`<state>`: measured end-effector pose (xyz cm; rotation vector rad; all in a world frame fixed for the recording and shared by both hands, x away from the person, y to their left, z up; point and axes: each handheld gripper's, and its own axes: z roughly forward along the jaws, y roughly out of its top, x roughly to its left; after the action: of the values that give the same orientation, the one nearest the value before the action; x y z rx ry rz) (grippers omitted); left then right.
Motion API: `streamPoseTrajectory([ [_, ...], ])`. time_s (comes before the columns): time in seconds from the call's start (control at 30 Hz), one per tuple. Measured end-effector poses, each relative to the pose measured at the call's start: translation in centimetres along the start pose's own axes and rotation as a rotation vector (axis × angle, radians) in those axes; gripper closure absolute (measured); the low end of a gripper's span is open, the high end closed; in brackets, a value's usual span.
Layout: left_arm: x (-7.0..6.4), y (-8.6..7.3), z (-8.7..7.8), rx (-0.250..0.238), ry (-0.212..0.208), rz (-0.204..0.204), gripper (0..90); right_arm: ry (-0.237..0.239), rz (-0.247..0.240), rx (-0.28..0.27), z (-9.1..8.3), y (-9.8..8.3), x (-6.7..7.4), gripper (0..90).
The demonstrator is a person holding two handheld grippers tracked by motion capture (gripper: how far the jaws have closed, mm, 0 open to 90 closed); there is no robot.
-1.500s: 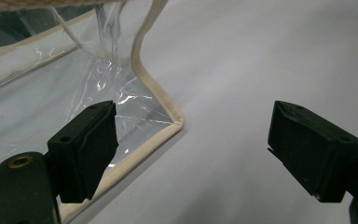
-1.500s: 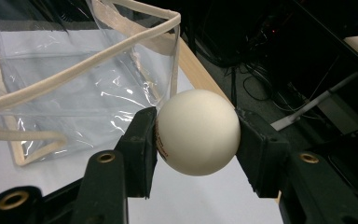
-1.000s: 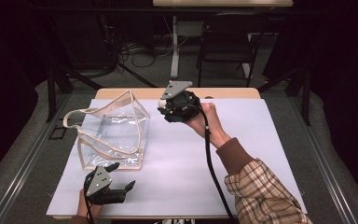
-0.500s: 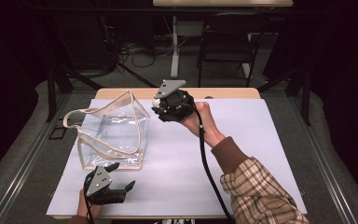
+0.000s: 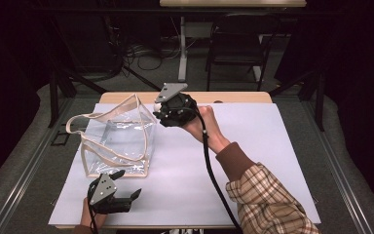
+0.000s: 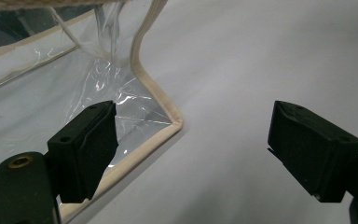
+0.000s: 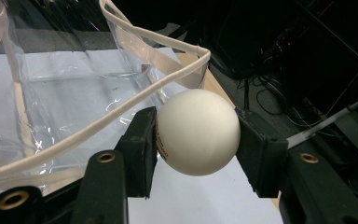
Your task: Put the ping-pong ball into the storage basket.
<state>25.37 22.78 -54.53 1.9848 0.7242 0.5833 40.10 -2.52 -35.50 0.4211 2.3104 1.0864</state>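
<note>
A clear plastic bag (image 5: 119,141) with cream trim and handles stands open on the white table cover; its near bottom corner (image 6: 168,123) lies just ahead of my left gripper. A white ball (image 7: 196,132) sits between the jaws of my right gripper (image 7: 196,140), which is shut on it. That right gripper (image 5: 161,113) is raised beside the bag's upper right rim (image 7: 168,79). My left gripper (image 5: 126,183) rests low near the table's front edge, open with nothing between its fingers (image 6: 86,149).
The white cover (image 5: 272,161) spreads wide to the right of the bag. A wooden table edge (image 5: 243,97) shows at the back. Behind it stand a dark chair (image 5: 236,48), metal stand legs and floor cables (image 5: 141,51).
My right gripper has carried the ball leftward, closer to the bag's rim. The left gripper has stayed put.
</note>
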Motion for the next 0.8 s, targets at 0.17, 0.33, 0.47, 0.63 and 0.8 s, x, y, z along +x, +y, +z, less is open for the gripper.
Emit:
streamPoseTrajectory([
  [0.17,0.0,0.0,0.0,0.001,0.000,0.001,16.0,0.005,0.004,-0.009,0.2,0.4,0.2,51.1],
  [0.33,0.0,0.0,0.0,0.001,-0.001,0.001,16.1,0.011,-0.006,-0.009,0.4,0.9,0.6,51.1],
  [0.47,0.0,0.0,0.0,-0.001,0.000,0.002,16.1,0.013,-0.018,-0.014,0.6,1.3,0.8,51.1],
  [0.63,0.0,0.0,0.0,0.001,0.000,0.002,16.0,0.019,-0.024,-0.009,0.8,1.4,1.1,51.1],
  [0.8,0.0,0.0,0.0,0.002,0.000,0.003,16.1,0.022,-0.022,-0.011,1.1,1.5,1.4,51.1],
])
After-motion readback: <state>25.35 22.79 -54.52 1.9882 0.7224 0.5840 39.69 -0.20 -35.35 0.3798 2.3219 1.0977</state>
